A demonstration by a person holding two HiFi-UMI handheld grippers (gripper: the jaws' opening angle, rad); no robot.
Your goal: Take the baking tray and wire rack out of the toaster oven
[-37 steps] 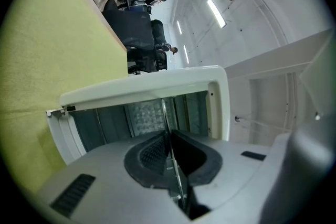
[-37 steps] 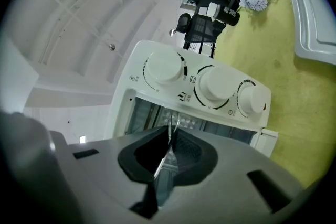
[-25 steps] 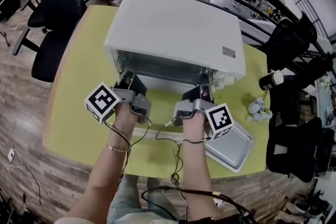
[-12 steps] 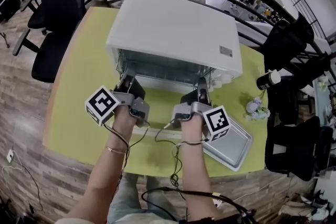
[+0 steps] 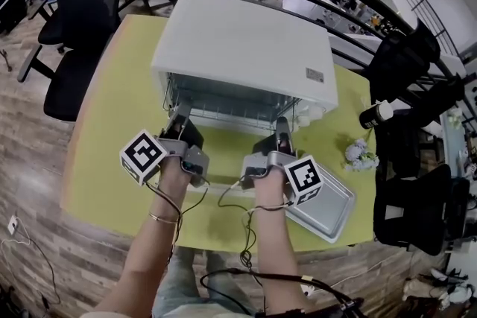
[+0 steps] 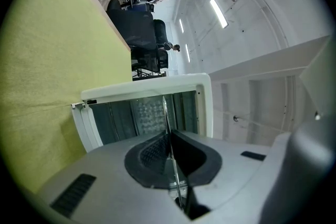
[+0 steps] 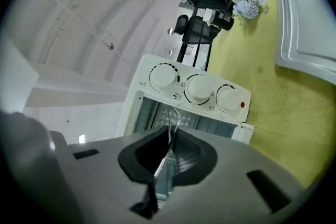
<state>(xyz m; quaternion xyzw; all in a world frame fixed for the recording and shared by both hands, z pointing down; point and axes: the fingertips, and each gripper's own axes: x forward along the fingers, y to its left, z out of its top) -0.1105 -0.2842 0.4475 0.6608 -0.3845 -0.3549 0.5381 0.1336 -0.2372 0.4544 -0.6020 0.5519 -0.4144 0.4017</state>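
Left gripper: My left gripper [image 5: 179,121] was clenched on the front wire of the wire rack [image 5: 227,114]. The pads met on the thin wire, which showed edge-on in the left gripper view.
Right gripper: My right gripper [image 5: 282,130] was clenched on the same front wire, near its right end. A bent loop of wire stood up between the pads.
Marker cubes: The marker cubes [image 5: 144,156] carried black-and-white square patterns and no readable text.
Baking tray: The baking tray [image 5: 332,208] lay out of the oven on the table [image 5: 104,160]. It sat just right of my right hand, with its shallow well facing up.
Wire rack: It spanned the oven mouth and lay level. Its front edge sat at the opening, and the rest ran back into the cavity.
Toaster oven: The white toaster oven [image 5: 246,41] stood mid-table with its front open toward me. The cavity held the wire rack.
Controls: Three white knobs [image 7: 198,87] sat in a row on the front panel. A red lamp [image 7: 242,104] sat beside the last knob.
Writing: The scale marks round the knobs were too small to read. So was the small grey label [image 5: 314,74] on the oven top.
Right of oven: A dark bottle [image 5: 375,115] with a white cap stood there, with a bunch of pale flowers [image 5: 360,155] nearer me.
Beyond the table: Black chairs [image 5: 78,26] stood on the wooden floor.
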